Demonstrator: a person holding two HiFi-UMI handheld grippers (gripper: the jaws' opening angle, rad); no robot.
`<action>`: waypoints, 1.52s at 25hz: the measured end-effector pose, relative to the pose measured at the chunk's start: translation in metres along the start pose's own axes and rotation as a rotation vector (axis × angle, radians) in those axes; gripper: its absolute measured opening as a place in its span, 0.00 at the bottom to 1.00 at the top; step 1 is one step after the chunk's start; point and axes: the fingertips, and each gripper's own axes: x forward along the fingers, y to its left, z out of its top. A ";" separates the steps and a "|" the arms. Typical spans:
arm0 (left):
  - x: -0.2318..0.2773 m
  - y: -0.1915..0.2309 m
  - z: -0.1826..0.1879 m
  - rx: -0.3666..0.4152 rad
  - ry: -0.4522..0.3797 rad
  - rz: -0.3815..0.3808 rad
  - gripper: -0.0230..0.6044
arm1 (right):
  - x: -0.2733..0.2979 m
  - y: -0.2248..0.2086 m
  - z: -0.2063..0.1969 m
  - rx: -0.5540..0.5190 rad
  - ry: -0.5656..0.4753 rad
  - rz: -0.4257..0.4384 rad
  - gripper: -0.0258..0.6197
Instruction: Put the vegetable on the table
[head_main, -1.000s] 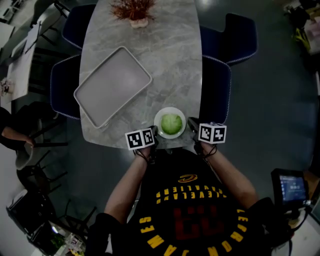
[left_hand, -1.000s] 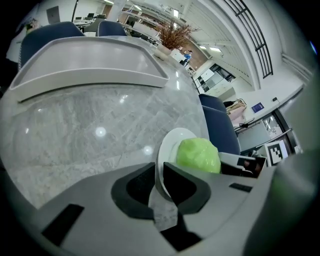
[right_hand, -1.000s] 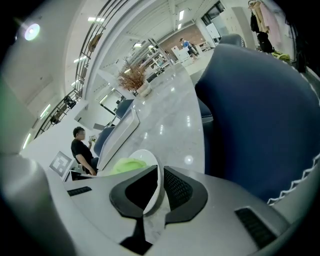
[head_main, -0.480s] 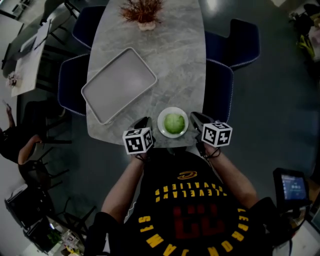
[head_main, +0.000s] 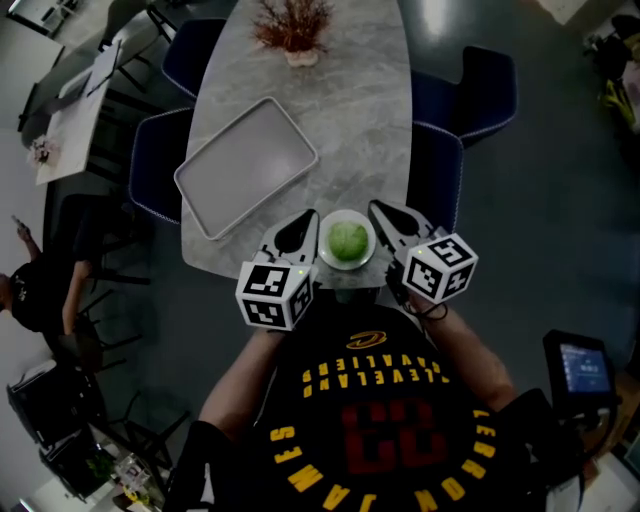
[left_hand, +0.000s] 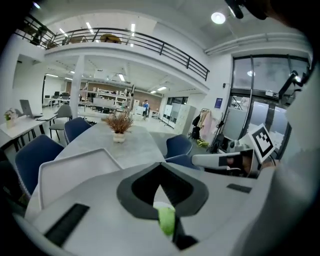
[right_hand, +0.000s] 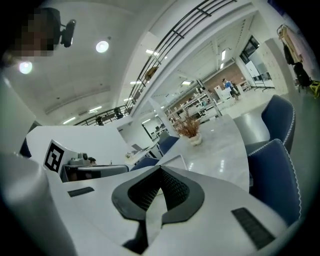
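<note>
A round green vegetable (head_main: 347, 241) lies in a small white bowl (head_main: 325, 252) at the near edge of the grey marble table (head_main: 350, 110). My left gripper (head_main: 308, 220) hovers just left of the bowl, jaws shut and empty. To the bowl's right my right gripper (head_main: 376, 208) hangs likewise, shut on nothing. In the left gripper view a sliver of the vegetable (left_hand: 166, 220) shows through the gap below the left gripper's (left_hand: 160, 164) closed tips. The right gripper view shows the right gripper's (right_hand: 160, 168) tips meeting, with only table beyond.
An empty grey tray (head_main: 247, 165) lies on the table's left half. A potted dry plant (head_main: 295, 25) stands at the far end. Blue chairs (head_main: 435, 185) flank both sides. A person (head_main: 30, 290) sits at far left.
Both grippers have risen from beside the bowl and come closer to the head camera. The bowl and vegetable stayed put.
</note>
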 end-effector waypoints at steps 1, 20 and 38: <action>-0.003 -0.005 0.008 0.004 -0.023 -0.008 0.04 | -0.002 0.007 0.007 -0.010 -0.013 0.017 0.05; -0.101 -0.043 0.096 0.054 -0.388 0.058 0.04 | -0.007 0.130 0.085 -0.242 -0.157 0.306 0.05; -0.123 -0.077 0.125 0.070 -0.420 -0.018 0.04 | -0.038 0.173 0.112 -0.425 -0.281 0.265 0.05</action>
